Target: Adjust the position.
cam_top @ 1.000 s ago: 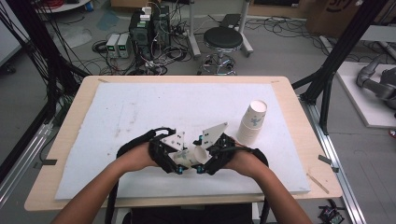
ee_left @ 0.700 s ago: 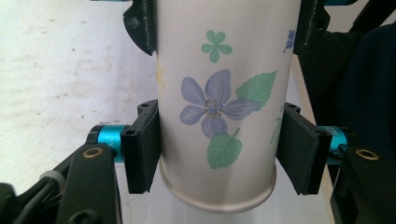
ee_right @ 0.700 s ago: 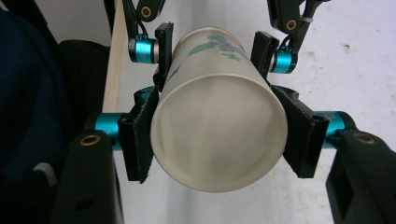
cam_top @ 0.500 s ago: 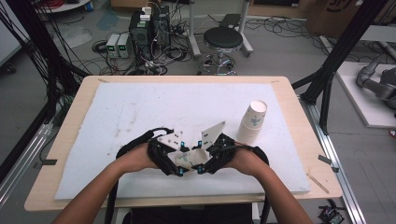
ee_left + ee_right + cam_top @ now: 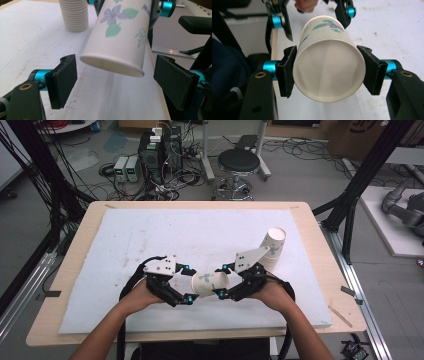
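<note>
A white paper cup [image 5: 207, 282] with a flower print lies on its side in the air between my two grippers, just above the white mat [image 5: 150, 235]. My right gripper [image 5: 221, 281] is shut on it near the rim; both pads press the cup's wall [image 5: 322, 30] around the open mouth. My left gripper [image 5: 189, 284] faces the cup's base [image 5: 120, 37]. Its jaws have just been opening and now stand wide on either side of the base without touching it.
A tilted stack of paper cups [image 5: 273, 242] stands on the mat behind my right gripper, seen also as a ribbed stack [image 5: 75, 15]. The wooden table edge [image 5: 320, 270] runs along the right. A stool and cabling sit beyond the table.
My left jaws have let go of the cup and opened wide. My right jaws have closed on its rim end. The two hands have drawn a little apart.
</note>
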The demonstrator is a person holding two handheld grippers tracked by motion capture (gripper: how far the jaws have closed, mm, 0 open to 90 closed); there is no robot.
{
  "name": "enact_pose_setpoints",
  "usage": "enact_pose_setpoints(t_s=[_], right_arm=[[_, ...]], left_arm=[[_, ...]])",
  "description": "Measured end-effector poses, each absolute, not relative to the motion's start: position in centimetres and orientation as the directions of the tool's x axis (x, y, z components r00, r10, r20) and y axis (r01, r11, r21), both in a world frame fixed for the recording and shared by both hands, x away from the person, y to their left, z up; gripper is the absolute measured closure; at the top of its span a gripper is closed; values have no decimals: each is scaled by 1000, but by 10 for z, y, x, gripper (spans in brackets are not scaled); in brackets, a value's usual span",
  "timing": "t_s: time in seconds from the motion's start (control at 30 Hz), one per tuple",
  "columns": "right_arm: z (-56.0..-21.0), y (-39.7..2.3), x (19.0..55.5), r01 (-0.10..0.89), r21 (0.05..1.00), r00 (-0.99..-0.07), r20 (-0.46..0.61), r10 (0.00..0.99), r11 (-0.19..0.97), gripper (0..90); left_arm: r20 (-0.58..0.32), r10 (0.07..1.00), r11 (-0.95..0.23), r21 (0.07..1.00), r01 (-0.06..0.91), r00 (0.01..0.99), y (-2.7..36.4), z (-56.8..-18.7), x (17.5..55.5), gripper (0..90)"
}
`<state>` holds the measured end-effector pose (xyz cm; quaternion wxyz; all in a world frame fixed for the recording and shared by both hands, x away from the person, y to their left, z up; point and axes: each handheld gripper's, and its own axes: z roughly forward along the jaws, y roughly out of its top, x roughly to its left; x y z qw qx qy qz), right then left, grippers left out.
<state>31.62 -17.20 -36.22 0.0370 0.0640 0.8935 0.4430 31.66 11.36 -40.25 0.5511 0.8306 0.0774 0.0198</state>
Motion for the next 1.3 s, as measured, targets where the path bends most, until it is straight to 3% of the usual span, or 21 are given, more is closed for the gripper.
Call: enact_pose_setpoints(t_s=[0.33,0.97,1.3], right_arm=[[-373,-188,309,111,858,-985,26,173,502,374],[-388,-198,305,136,890,-983,68,168,435,373],[-388,-195,306,151,911,-985,103,141,384,373]], left_arm=[[-55,177,-249,963,99,983,115,-408,312,190],[-42,139,-206,976,71,989,101,-427,307,185],[-6,114,-169,985,25,993,100,-426,306,232]])
